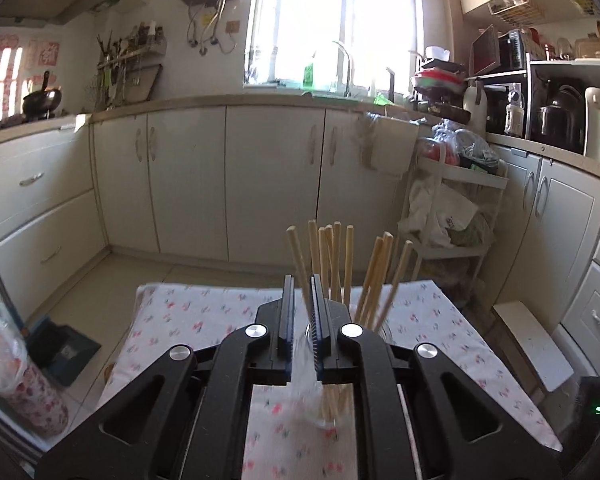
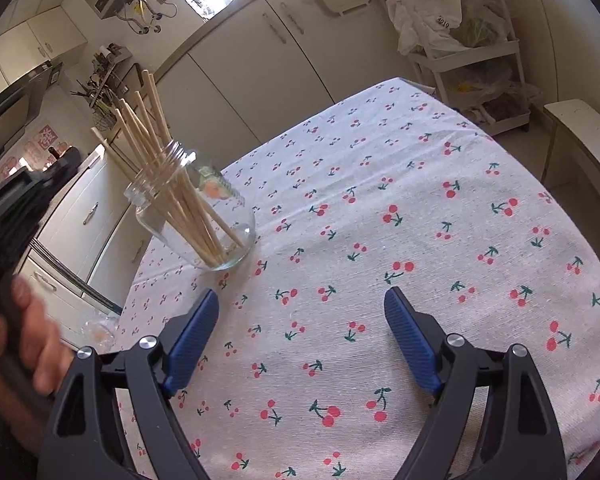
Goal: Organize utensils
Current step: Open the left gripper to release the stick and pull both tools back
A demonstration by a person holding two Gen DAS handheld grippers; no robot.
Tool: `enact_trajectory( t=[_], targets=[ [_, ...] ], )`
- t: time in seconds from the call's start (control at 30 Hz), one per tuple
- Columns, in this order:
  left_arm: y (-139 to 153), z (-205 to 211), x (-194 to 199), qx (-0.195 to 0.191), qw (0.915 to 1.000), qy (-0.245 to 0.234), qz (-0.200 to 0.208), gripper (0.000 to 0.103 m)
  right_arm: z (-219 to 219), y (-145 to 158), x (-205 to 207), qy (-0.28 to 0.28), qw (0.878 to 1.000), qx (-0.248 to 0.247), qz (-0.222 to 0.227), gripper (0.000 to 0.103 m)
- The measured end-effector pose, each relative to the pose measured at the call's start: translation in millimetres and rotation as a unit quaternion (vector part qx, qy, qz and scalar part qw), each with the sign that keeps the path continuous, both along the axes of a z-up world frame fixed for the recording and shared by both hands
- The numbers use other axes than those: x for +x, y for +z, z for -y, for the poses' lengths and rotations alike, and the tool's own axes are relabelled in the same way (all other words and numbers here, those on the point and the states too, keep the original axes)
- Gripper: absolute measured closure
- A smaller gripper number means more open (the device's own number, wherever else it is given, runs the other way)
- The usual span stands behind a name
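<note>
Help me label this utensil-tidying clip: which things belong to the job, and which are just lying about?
Job:
- chopsticks
- glass jar

Lying about:
- storage cart
- plastic bags
- cherry tablecloth
- white stool

A table covered by a white cloth (image 2: 380,208) printed with small red cherries carries everything. The cloth lies smooth over the top and drops over the far edge. Directly on it, toward the far left in the right wrist view, stands a clear glass jar (image 2: 198,216), upright, holding a bundle of wooden chopsticks (image 2: 156,148) that fan out above its mouth. In the left wrist view the jar (image 1: 324,404) sits near the middle of the cloth (image 1: 188,320), blurred. The cloth's near and right parts are bare.
</note>
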State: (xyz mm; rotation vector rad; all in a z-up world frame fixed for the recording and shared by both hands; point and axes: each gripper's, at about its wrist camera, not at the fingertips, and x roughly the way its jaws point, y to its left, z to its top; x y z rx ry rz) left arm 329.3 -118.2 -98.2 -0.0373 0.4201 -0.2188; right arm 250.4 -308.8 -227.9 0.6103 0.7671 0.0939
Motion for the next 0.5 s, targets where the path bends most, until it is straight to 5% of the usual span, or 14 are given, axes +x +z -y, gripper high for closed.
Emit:
enact_trajectory(
  t=[0.33, 0.5],
  targets=[
    [7.5, -32.3, -26.7, -0.003, 0.9983, 0.016, -0.055, 0.075, 2.3, 8.5, -11.9, -0.022, 0.999, -0.024, 0.0, 0.021],
    [29.9, -42.7, -60.4, 0.025, 0.9965, 0.047, -0.064, 0.031, -18.3, 52.2, -44.7, -0.014, 0.996, -0.083, 0.01, 0.021]
  ],
)
